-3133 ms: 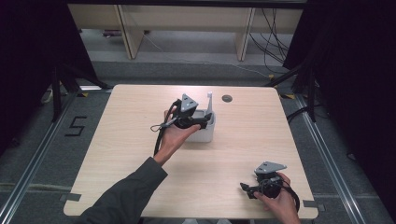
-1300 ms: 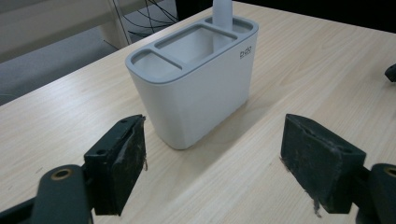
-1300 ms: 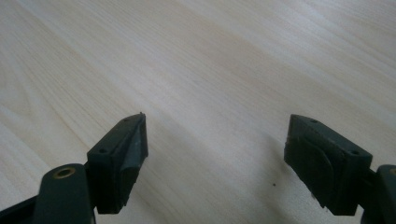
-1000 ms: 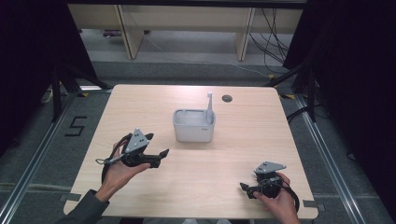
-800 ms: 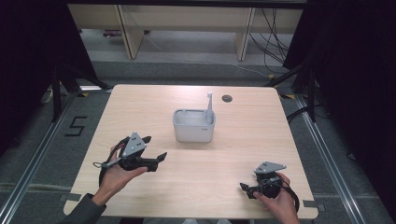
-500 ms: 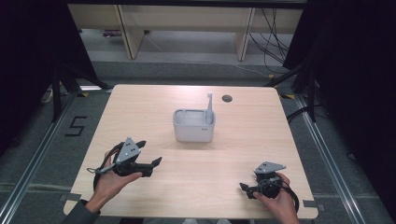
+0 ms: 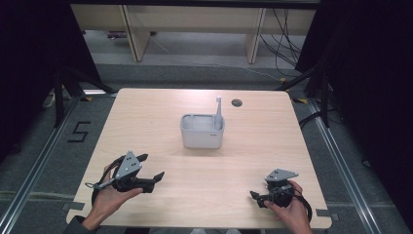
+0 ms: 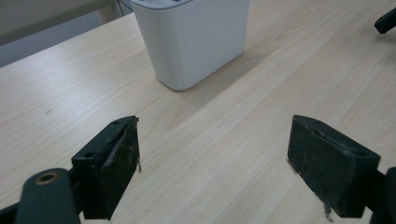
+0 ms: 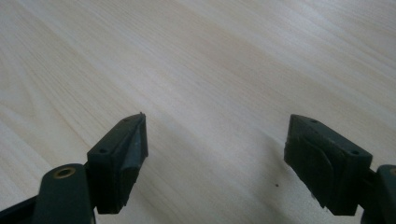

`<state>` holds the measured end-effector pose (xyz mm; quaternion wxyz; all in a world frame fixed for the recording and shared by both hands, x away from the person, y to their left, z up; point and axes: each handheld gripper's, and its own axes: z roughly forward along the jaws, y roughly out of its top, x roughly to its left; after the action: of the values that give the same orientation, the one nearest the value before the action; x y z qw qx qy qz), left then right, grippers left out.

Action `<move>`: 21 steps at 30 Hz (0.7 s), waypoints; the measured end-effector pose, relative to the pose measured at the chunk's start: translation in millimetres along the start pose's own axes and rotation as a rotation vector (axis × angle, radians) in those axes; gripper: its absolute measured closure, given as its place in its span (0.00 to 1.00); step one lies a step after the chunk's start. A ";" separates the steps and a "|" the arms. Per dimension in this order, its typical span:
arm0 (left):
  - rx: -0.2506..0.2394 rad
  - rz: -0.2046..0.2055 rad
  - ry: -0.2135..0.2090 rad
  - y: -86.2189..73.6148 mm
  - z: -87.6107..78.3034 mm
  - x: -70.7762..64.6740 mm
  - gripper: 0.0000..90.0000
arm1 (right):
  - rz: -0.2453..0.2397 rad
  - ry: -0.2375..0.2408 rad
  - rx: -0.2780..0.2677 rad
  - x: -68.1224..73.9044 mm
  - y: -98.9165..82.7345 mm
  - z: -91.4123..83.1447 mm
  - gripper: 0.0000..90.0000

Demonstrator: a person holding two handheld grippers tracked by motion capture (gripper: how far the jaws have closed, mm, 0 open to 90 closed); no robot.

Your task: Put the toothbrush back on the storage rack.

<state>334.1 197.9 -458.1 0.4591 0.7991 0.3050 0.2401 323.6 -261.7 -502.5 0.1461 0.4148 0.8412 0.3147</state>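
A white rectangular container stands in the middle of the wooden table, with a slim pale upright piece standing up from its right rear corner. My left gripper is held open at the front left, well short of the container, with nothing between its jaws. In the left gripper view the gripper points at the container just ahead. My right gripper rests low at the front right, also open and empty. The right gripper view has the gripper over bare wood.
A small dark round hole sits in the tabletop behind the container. The table's front edge runs just under both hands. The other gripper's black tip pokes in at the top right of the left gripper view.
My left gripper has drawn back from the container to the front left of the table, still open. The right gripper has stayed put.
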 end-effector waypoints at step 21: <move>0.082 0.025 -0.004 -33.0 -12.8 -4.6 0.18 | -0.005 0.009 0.016 0.3 0.8 -3.0 0.25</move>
<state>313.6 215.1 -481.7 0.4237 0.8213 0.3037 0.2317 322.4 -262.3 -499.6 0.1398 0.4124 0.8454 0.3094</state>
